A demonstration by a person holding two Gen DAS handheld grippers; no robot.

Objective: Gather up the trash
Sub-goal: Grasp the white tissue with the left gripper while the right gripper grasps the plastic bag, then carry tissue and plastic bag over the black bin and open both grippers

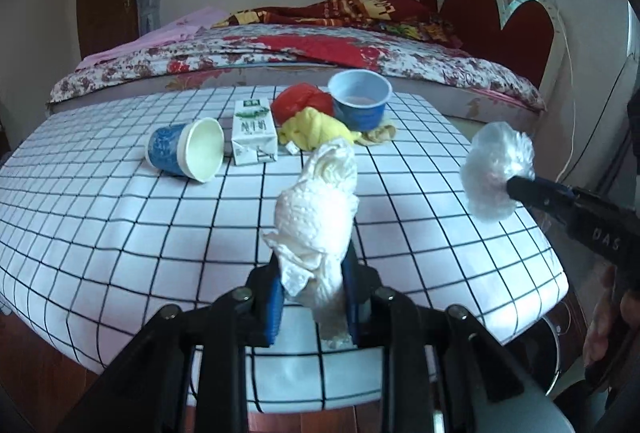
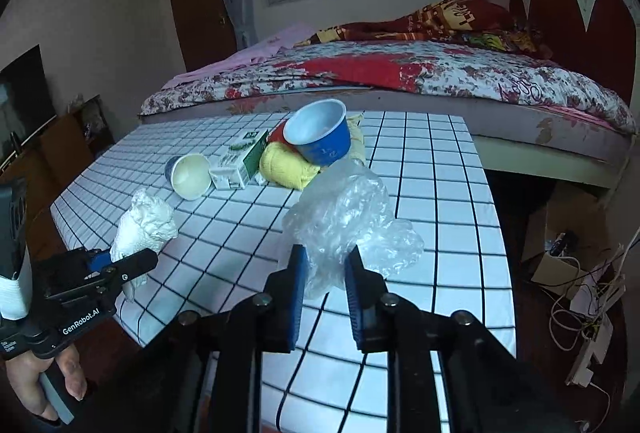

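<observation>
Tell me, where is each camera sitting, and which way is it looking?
Left wrist: rides on the left tongs, looks over the checked table toward the bed; they pinch a white tissue.
Right wrist: rides on the right tongs, same direction; they pinch clear plastic wrap; a hand shows.
Shared: the blue bowl, milk carton, tipped cup, and each other's tongs.

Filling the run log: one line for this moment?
left gripper: shut on tissue wad | right gripper: shut on clear plastic wrap | left on table: cups, carton, rags
</observation>
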